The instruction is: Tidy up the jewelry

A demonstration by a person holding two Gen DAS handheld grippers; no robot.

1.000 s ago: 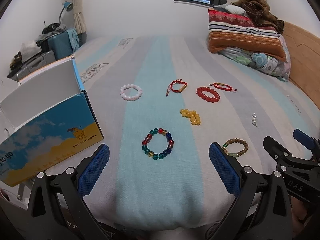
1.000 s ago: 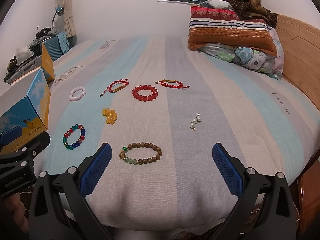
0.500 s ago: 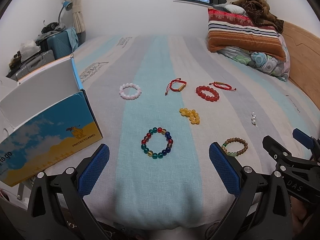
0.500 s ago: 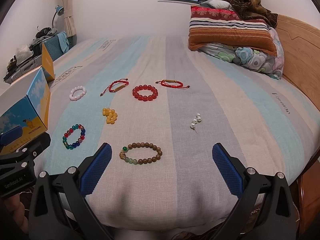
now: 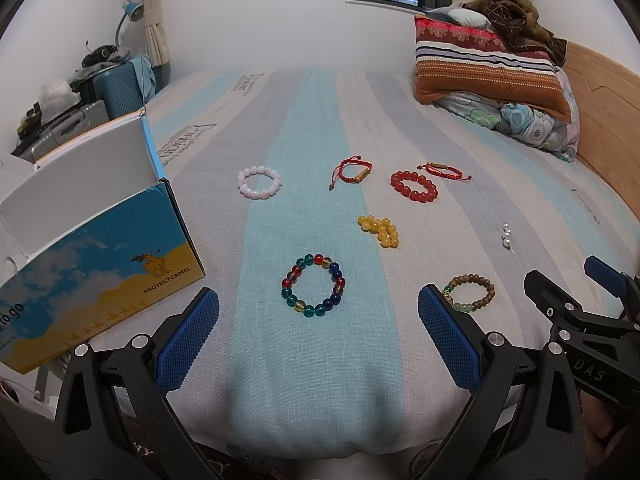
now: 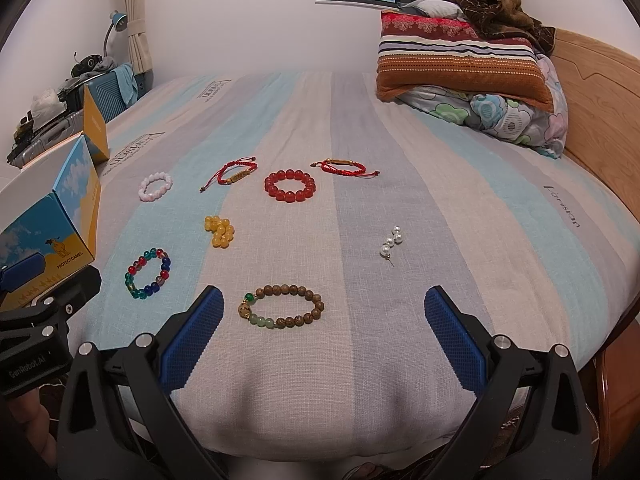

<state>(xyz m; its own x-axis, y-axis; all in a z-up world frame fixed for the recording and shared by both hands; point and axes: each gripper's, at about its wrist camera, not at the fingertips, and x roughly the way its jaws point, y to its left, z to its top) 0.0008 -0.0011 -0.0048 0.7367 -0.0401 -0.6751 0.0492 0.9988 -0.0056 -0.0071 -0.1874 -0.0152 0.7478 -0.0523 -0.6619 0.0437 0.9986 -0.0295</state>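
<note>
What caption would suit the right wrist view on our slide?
Open right hand-held gripper hovering over a wooden bead bracelet, other jewelry spread across the striped bedsheet.

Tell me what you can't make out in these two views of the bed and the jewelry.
- Inside of the open box: left wrist view, its own front wall hides the contents; the frame edge cuts its left side.
- Brown bead bracelet: left wrist view, partly behind the left gripper's right finger.
- Gold tube on the red cord bracelet: right wrist view, any marking too small to read.
- Pearl piece: left wrist view, too small to tell its form.
</note>
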